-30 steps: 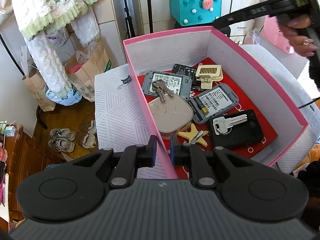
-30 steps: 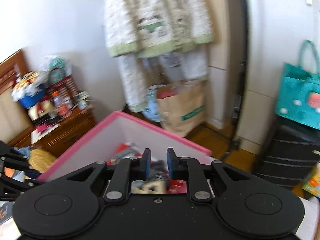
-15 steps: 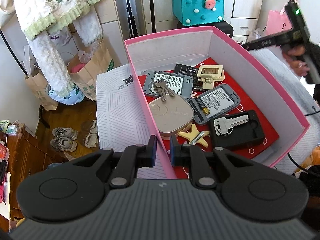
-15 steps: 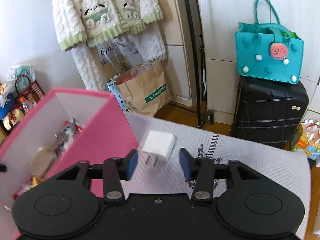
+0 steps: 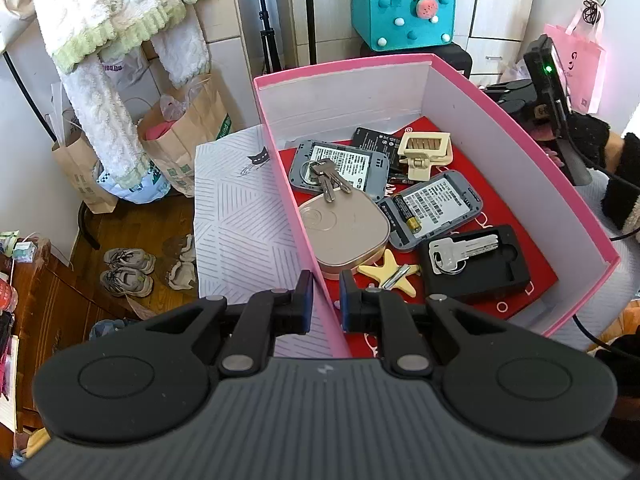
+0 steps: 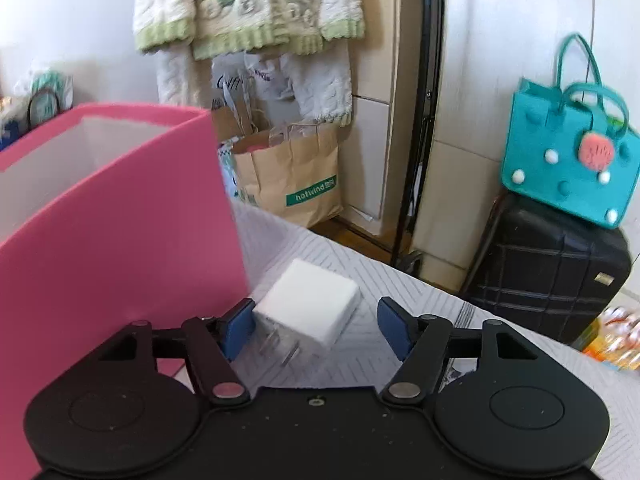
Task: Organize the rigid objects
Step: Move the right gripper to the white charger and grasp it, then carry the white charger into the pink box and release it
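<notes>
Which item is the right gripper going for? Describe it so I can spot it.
Find the pink box; just outside its wall, on the striped white cloth, lies a white cube charger between the right gripper's just-opened jaws. Its two metal prongs point toward the camera.

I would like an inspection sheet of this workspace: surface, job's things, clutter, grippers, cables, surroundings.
Surface: white patterned cloth.
Job's things: pink box holding keys, gold case, star; white charger lies outside on the cloth.
Clutter: nothing seen.
Grippers: left gripper shut on the pink box wall; right gripper open, jaws just opening, charger between them, unpressed.
Cables: black cable beside the box.
Surroundings: teal bag, black suitcase, paper bag.
</notes>
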`<state>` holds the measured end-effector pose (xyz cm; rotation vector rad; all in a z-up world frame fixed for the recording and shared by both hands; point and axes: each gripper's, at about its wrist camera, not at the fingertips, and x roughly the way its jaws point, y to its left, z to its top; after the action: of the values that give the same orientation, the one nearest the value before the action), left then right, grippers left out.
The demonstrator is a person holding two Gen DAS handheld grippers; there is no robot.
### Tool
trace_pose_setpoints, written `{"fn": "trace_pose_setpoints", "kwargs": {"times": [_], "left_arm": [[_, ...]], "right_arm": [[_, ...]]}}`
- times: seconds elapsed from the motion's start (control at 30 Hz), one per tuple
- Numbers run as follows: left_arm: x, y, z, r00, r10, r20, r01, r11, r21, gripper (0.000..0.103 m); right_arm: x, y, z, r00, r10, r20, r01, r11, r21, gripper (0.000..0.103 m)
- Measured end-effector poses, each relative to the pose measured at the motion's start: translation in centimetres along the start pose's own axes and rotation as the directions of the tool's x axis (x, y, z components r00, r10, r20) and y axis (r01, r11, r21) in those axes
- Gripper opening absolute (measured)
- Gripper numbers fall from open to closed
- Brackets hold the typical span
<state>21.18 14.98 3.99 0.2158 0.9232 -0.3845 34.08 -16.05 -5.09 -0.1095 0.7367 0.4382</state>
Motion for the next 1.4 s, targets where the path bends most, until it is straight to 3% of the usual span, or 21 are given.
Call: {"fn": "trace_pose_setpoints", "kwargs": {"times": [0.03, 0.1, 0.27, 0.6, 0.73, 0.87, 1.07, 1.17, 1.23, 1.4], "left_arm": [[0.0, 0.0, 0.0, 1.000, 0.000, 0.000, 0.000, 1.000, -0.002, 0.012], [0.0, 0.0, 0.0, 1.000, 0.002, -0.002, -0.002, 1.000, -0.003, 0.013], [0.0, -0.1, 0.0, 1.000, 0.006, 0.000, -0.006, 1.000, -0.007, 0.012], [0.0, 0.1, -0.1, 1.000, 0.003, 0.007, -0.003, 1.000, -0.022, 0.012], [-0.1, 0.1, -0.1, 1.000, 0.004, 0.008, -0.003, 1.000, -0.018, 0.012], [-0.1, 0.3, -0.1, 1.000, -0.006, 0.013, 0.006, 1.000, -0.016, 0.012], [0.0, 0.2, -0.1, 1.000, -0.004, 0.013, 0.004, 1.000, -0.017, 0.012], [0.0, 0.3, -0.2, 1.000, -0.006, 0.016, 0.006, 1.000, -0.030, 0.012], [0.0, 0.4, -0.3, 1.000, -0.008, 0.018, 0.008, 0.999, -0.033, 0.012], [0.0, 0.4, -0.3, 1.000, -0.009, 0.018, 0.009, 0.999, -0.033, 0.013]], "right_arm": [[0.0, -0.2, 0.0, 1.000, 0.001, 0.005, -0.001, 1.000, 0.009, 0.071], [-0.3, -0.1, -0.1, 1.000, -0.008, 0.008, 0.008, 1.000, 0.002, 0.059], [-1.3, -0.1, -0.4, 0.999, -0.029, -0.032, 0.031, 0.998, 0.053, 0.048], [-4.3, -0.2, -2.7, 0.997, -0.022, -0.074, 0.031, 0.991, 0.129, 0.047], [-5.4, 1.0, -3.3, 0.992, -0.013, -0.124, 0.022, 0.997, 0.071, 0.048], [-5.4, 1.9, -3.3, 0.988, -0.033, -0.149, 0.039, 0.999, 0.035, 0.061], [-4.1, 1.8, -2.5, 0.995, -0.035, -0.093, 0.042, 0.996, 0.075, 0.064], [-4.1, 1.1, -2.4, 0.997, -0.009, -0.074, 0.018, 0.992, 0.123, 0.061], [-4.6, 1.2, -2.6, 0.997, -0.032, -0.070, 0.040, 0.994, 0.103, 0.049], [-7.3, 1.6, -2.5, 0.997, -0.064, -0.034, 0.066, 0.995, 0.076, 0.048]]}}
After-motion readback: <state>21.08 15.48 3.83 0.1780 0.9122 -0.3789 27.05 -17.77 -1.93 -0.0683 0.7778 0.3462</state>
